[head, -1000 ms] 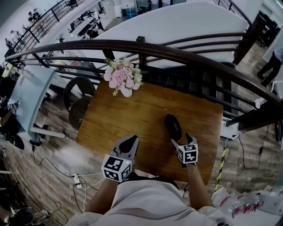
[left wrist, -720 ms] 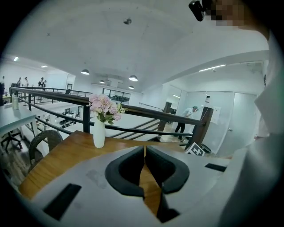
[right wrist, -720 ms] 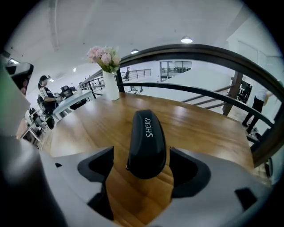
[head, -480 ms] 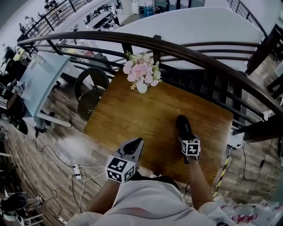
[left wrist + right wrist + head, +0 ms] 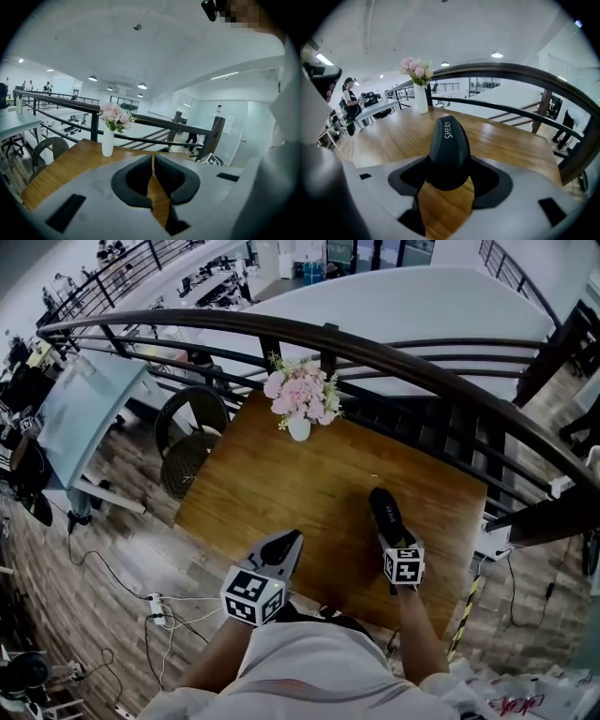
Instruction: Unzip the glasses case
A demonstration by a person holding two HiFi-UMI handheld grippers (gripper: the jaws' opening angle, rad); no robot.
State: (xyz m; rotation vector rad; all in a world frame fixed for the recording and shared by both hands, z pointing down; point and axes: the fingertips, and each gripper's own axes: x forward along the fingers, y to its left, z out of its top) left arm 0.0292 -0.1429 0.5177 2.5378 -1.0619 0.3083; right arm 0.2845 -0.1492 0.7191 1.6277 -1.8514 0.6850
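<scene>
now glasses case within closing right gripper

The table is smooth, warm-toned wood with visible grain and a soft sheen. The glasses case has a smooth, matt black shell. The vase looks like glossy white ceramic.
</scene>
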